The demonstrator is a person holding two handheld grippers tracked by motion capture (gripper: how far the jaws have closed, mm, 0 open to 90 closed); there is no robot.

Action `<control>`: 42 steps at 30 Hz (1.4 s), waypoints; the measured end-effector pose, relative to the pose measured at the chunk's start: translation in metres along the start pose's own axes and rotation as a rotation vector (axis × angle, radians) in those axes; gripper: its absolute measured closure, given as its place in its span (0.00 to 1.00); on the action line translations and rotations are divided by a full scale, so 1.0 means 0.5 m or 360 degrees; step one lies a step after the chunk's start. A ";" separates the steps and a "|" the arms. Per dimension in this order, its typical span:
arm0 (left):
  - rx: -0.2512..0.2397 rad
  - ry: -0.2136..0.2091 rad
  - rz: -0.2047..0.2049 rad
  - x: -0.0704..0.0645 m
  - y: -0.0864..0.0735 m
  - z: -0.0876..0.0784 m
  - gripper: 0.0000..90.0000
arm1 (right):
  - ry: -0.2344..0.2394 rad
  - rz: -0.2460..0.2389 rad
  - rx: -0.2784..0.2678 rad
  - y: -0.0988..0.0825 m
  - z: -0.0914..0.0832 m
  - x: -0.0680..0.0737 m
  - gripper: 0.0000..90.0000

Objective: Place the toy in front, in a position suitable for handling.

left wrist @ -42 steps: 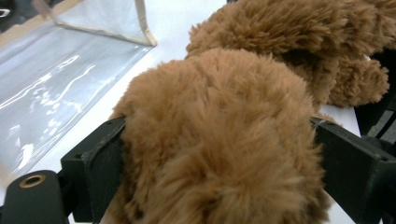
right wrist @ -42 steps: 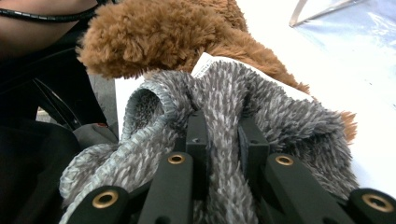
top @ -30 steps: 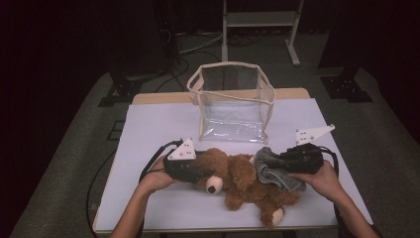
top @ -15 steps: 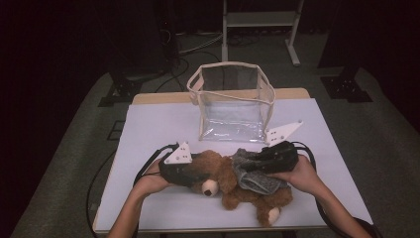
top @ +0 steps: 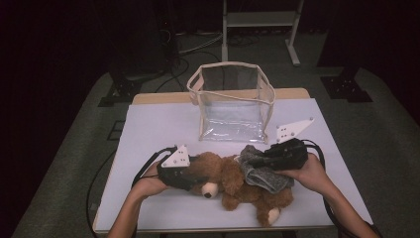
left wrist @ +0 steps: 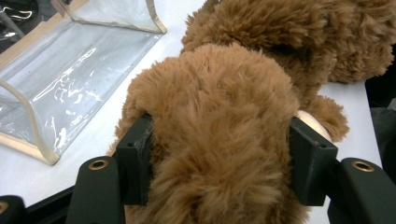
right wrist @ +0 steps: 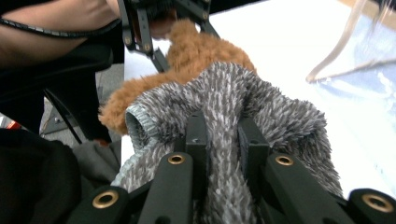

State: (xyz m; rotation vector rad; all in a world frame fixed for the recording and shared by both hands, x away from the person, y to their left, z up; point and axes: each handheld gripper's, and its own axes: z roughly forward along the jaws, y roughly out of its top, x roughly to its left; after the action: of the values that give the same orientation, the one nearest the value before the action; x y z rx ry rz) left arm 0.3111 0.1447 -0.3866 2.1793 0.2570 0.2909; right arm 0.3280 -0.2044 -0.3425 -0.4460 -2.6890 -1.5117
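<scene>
A brown teddy bear lies on the white table, head to the left. My left gripper is shut on its head, with fur bulging over both pads. Those jaws have just been opening a little, and the head is still pinched between them. My right gripper is shut on a grey fuzzy garment with a ribbed cuff. It holds the garment bunched over the bear's body. In the right gripper view the jaws squeeze a fold of the garment, and the bear lies beyond.
A clear plastic bag with beige trim stands open-topped at the back middle of the table, just behind the bear. The same bag shows at the left of the left gripper view. Cables trail from both grippers across the table's front.
My right gripper has carried the grey garment leftward, from beside the bear's legs onto its body. The bear shifted slightly. The left hand stayed in place on the head.
</scene>
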 end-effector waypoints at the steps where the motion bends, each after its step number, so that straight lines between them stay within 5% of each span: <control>1: 0.0004 -0.0003 0.0001 0.000 -0.001 -0.001 0.40 | -0.0006 0.0006 0.0024 -0.006 0.000 0.001 0.86; 10: -0.0011 -0.0032 -0.0010 0.005 -0.002 -0.005 0.37 | 0.0011 0.0063 0.0050 -0.047 0.011 0.001 0.86; 16: -0.0037 -0.0054 -0.0070 0.024 0.006 -0.003 0.21 | 0.0004 0.0083 0.0035 -0.057 0.017 -0.002 0.86; 18: -0.0011 -0.0068 -0.0042 0.021 0.007 0.010 0.28 | 0.0010 0.0093 0.0026 -0.059 0.016 -0.004 0.86; 22: -0.0018 -0.0067 -0.0063 0.020 -0.002 0.004 0.39 | -0.0029 0.0100 0.0041 -0.074 -0.017 0.013 0.86; 27: -0.0037 -0.0076 -0.0048 0.014 -0.007 -0.002 0.40 | -0.0076 0.0214 -0.0044 -0.157 -0.080 0.051 0.86; 31: -0.0004 -0.0079 -0.0032 0.011 0.002 -0.001 0.39 | -0.0106 0.0278 -0.0096 -0.191 -0.107 0.053 0.86; 35: 0.0010 -0.0094 -0.0033 0.013 0.005 -0.001 0.39 | -0.0102 0.0217 -0.0114 -0.148 -0.092 0.030 0.86; 42: 0.0034 -0.0077 -0.0038 0.022 0.005 -0.016 0.29 | -0.0015 0.0107 0.0000 -0.070 0.012 -0.017 0.86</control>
State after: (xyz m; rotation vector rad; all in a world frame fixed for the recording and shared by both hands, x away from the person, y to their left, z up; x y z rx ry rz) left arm 0.3196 0.1525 -0.3787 2.1997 0.2598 0.2225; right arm 0.3277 -0.2186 -0.3760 -0.5392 -2.6525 -1.4961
